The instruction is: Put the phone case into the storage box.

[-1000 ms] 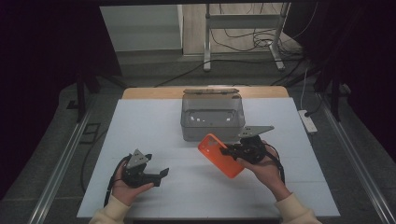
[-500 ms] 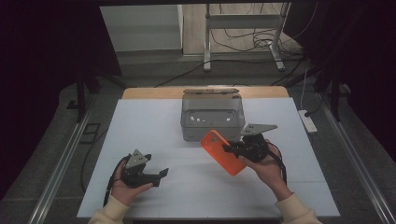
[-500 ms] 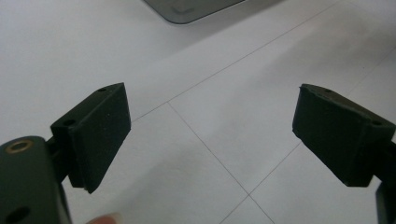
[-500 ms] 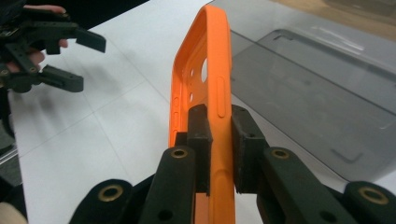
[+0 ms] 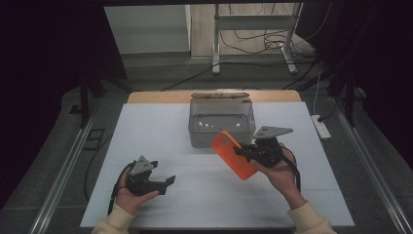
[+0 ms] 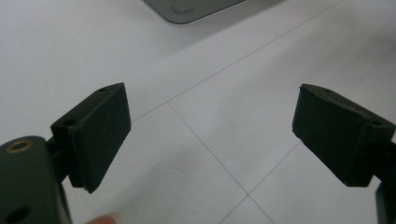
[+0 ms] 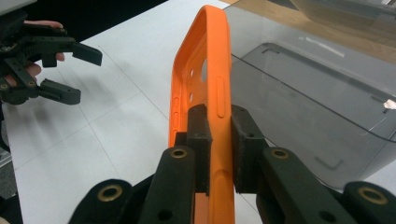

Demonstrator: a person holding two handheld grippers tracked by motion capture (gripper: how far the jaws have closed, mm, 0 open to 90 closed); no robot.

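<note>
The room around the table (image 5: 146, 131) is very dark, so the far floor & its cables are hard to make out. In the left gripper view just a corner of the grey box (image 6: 187, 9) pokes in at the top; the rest is cut off. A bit of a fingertip shows at the bottom edge. In the right gripper view the bottom of the orange phone case (image 7: 205, 93) is hidden behind the jaws. No words or brand can be read on anything. There are small white marks inside the box, too tiny to tell what they are.

The right gripper (image 5: 242, 152) is closed tight on the phone case. Its 2 black jaws pinch the case edge, one on each side, w/ the case standing up between them. From the high view, the case (image 5: 234, 154) sticks out to the left of that gripper, tilted, & its top corner sits in front of the box's (image 5: 221, 124) front wall. In the right gripper view the case is just beside the clear grey box wall (image 7: 303, 107); can't tell if they touch.

The left gripper (image 5: 165, 183) is wide open & holds nothing. Its jaws are far apart w/ only white table (image 6: 210, 140) seen between them. It is near the front left of the table, well apart from the case & box. It also shows far off in the right gripper view (image 7: 77, 70), jaws apart.
</note>
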